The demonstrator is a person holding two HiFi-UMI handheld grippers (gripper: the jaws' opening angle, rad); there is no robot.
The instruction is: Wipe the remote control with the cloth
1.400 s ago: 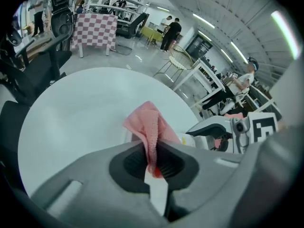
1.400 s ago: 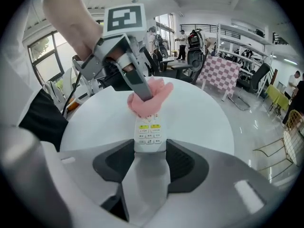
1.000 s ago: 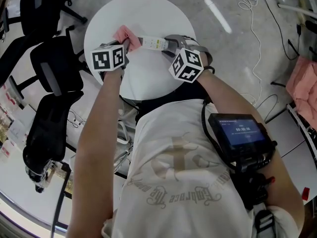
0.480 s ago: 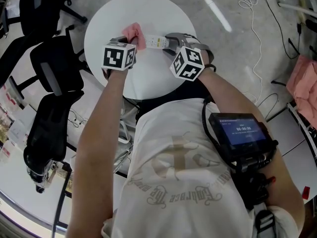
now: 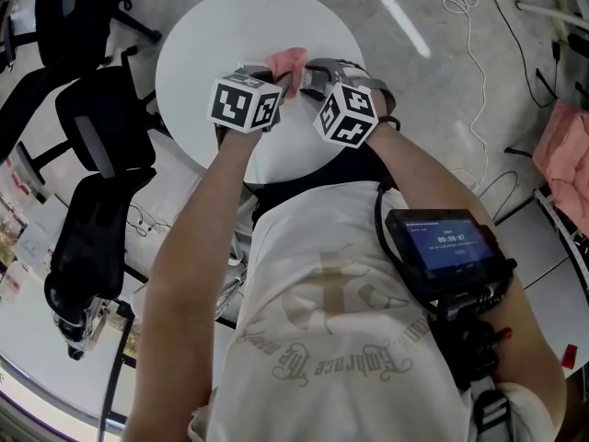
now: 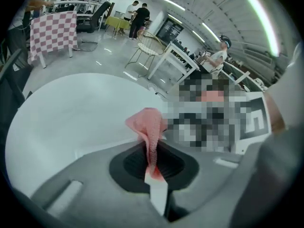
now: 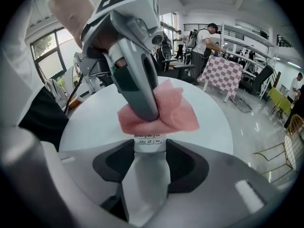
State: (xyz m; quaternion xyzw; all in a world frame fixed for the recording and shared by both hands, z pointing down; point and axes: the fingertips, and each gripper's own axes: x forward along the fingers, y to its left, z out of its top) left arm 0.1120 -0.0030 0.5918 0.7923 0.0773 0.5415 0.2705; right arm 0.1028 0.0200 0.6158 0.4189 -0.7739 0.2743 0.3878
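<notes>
Head view: left gripper (image 5: pixel 279 86) and right gripper (image 5: pixel 308 83) meet tip to tip over round white table (image 5: pixel 198 35), with pink cloth (image 5: pixel 287 60) just ahead of both. Left gripper view: jaws clamped on cloth, which bunches beyond the tips. Right gripper view: jaws closed on white remote control (image 7: pixel 148 160); cloth drapes its far end.

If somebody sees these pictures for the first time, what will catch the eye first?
The pink cloth, pinched in the left gripper, is draped over the remote control that the right gripper holds. Beneath them is a round white table.
</notes>
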